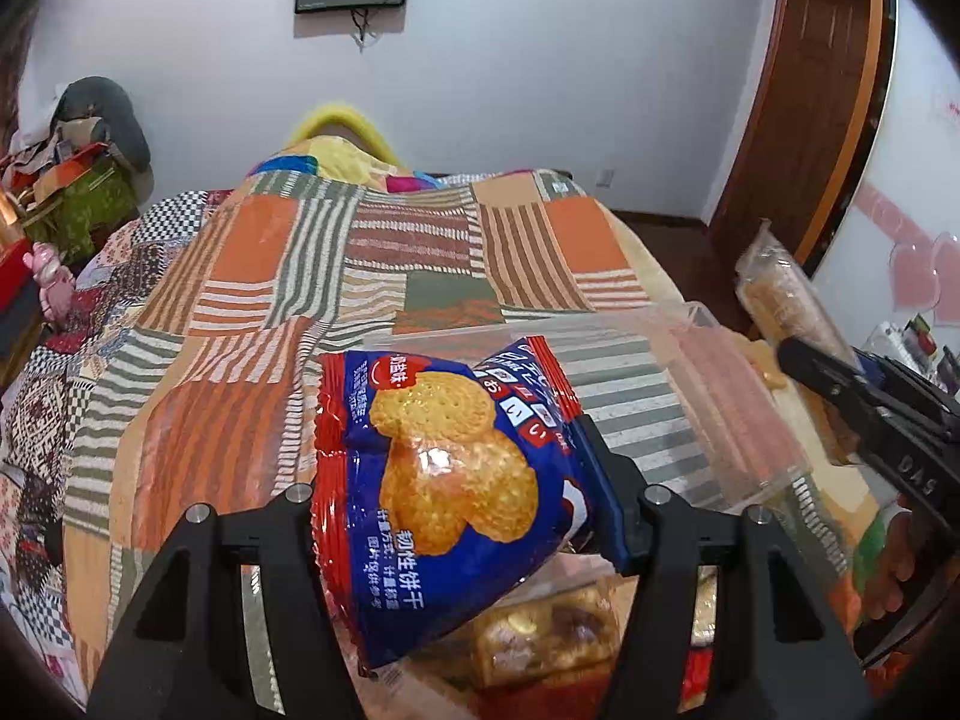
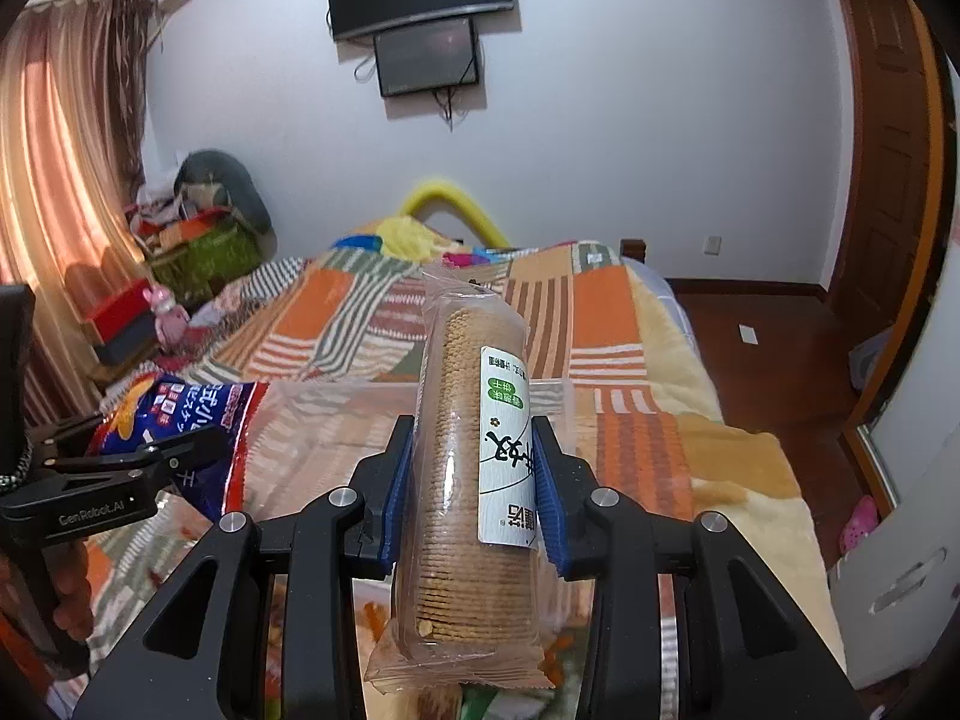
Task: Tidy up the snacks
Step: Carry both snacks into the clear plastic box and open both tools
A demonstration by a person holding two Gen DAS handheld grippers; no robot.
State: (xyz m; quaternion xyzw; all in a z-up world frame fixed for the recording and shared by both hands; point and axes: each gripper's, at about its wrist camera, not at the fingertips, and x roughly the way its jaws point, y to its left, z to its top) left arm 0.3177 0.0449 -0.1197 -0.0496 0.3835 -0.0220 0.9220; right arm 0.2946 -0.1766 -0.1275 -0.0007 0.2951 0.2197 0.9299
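Note:
My left gripper (image 1: 462, 480) is shut on a blue and red biscuit bag (image 1: 456, 480) and holds it above the bed. The bag also shows in the right wrist view (image 2: 180, 420), at the left. My right gripper (image 2: 474, 480) is shut on a clear sleeve of round crackers (image 2: 468, 480) with a white label, held upright. That sleeve also shows at the right of the left wrist view (image 1: 786, 306). A clear plastic box (image 1: 720, 396) lies on the patchwork blanket ahead of both grippers; it also shows in the right wrist view (image 2: 336, 414).
More snack packs (image 1: 552, 630) lie below the left gripper. The patchwork bed (image 1: 360, 276) stretches ahead. Cluttered boxes (image 2: 192, 252) stand at the far left by the curtain. A wooden door (image 2: 888, 138) and floor are at the right.

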